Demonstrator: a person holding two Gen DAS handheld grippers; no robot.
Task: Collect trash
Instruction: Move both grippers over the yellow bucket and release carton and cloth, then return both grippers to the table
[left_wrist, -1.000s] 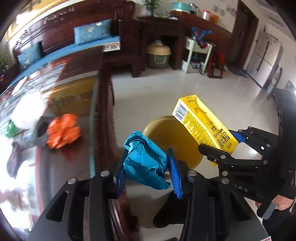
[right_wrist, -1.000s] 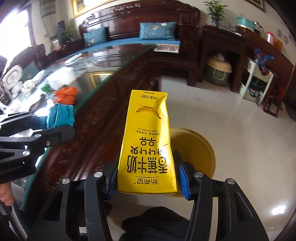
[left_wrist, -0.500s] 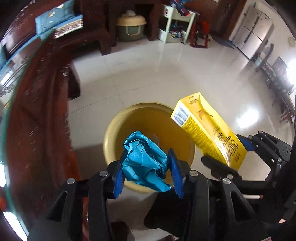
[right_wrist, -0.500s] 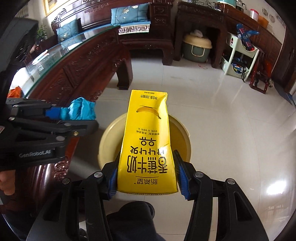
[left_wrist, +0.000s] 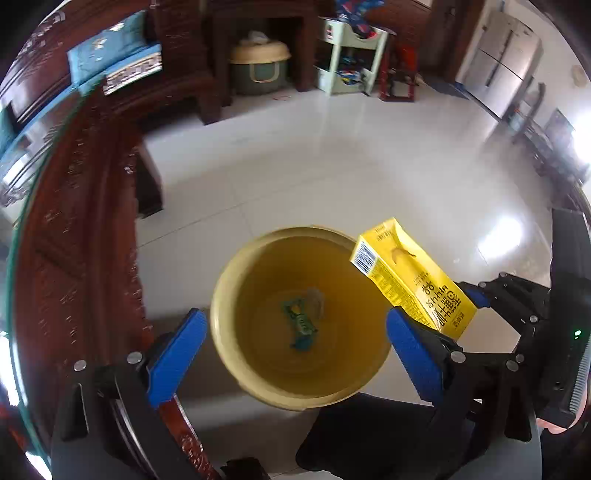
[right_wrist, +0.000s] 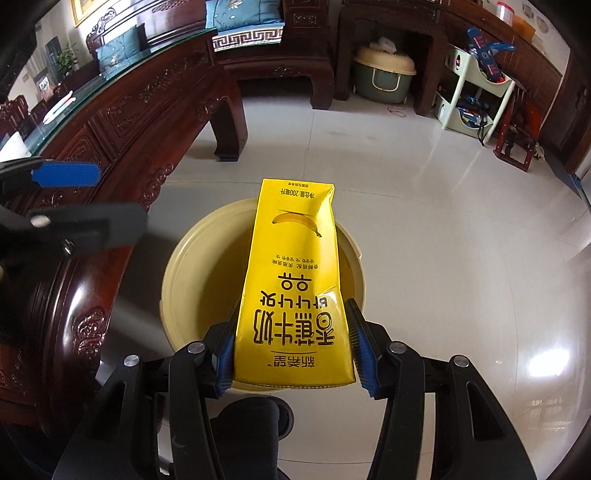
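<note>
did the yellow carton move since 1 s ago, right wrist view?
Yes. The yellow carton, in the right gripper, came off the table edge to over the yellow bin.

Your left gripper (left_wrist: 295, 339) hangs over the yellow bin (left_wrist: 221, 306), its jaws just sprung wide with nothing between them. Your right gripper (left_wrist: 439, 308) clamps the yellow carton (left_wrist: 410, 273) at the bin's right rim.

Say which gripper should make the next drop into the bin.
Right. The right gripper grips the yellow carton above the yellow bin. The left gripper has just opened and holds nothing.
</note>
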